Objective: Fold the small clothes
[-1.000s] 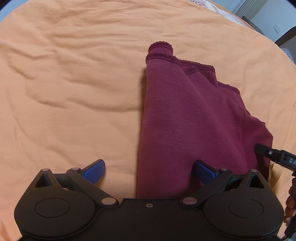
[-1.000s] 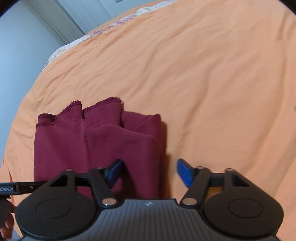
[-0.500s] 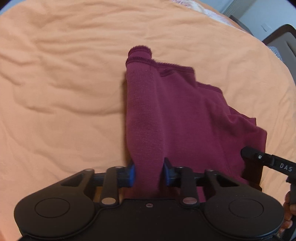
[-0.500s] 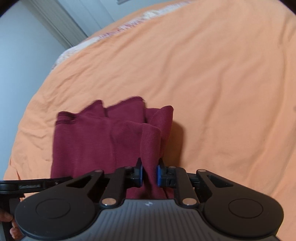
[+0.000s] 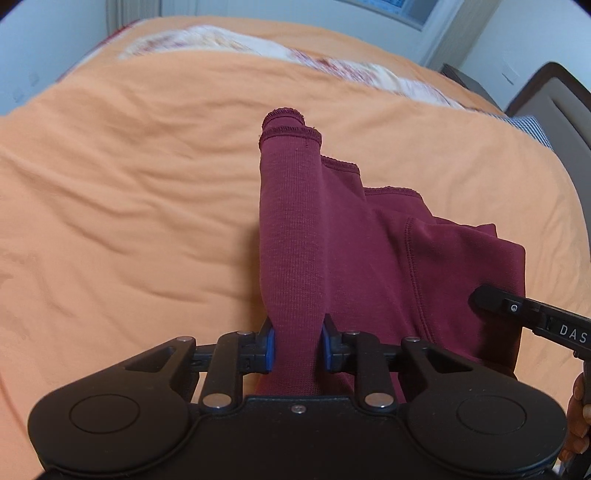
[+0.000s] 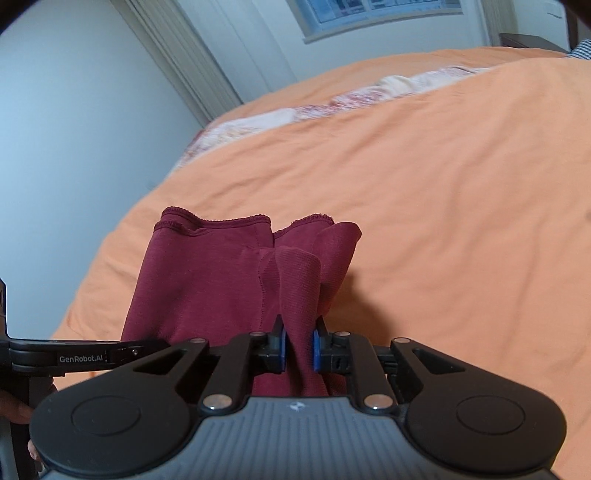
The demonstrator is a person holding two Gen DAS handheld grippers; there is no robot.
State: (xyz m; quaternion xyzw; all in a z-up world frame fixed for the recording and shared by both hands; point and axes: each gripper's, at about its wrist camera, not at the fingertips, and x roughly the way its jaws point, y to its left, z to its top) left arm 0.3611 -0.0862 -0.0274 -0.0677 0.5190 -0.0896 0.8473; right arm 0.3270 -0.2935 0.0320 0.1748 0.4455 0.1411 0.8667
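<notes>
A partly folded maroon knit garment point(image 5: 369, 243) lies on the orange bedspread point(image 5: 129, 206), its near edge raised. My left gripper point(image 5: 296, 349) is shut on the garment's near left corner, the cloth bunched between the blue pads. My right gripper point(image 6: 298, 349) is shut on the near right corner of the same garment point(image 6: 207, 284). The far hemmed edges rest on the bed. In the left wrist view the right gripper's black body point(image 5: 532, 317) shows at the right edge; in the right wrist view the left gripper's body point(image 6: 74, 356) shows at the left edge.
The orange bedspread point(image 6: 443, 192) spreads wide beyond and beside the garment. A floral sheet point(image 5: 229, 40) runs along the bed's far edge. A dark headboard point(image 5: 554, 107) and striped pillow are at the right. A wall and window point(image 6: 369, 14) stand behind.
Both grippers went from open to shut on the garment's near corners, then lifted that edge and tilted up, bringing the far edge of the bed and the room into view.
</notes>
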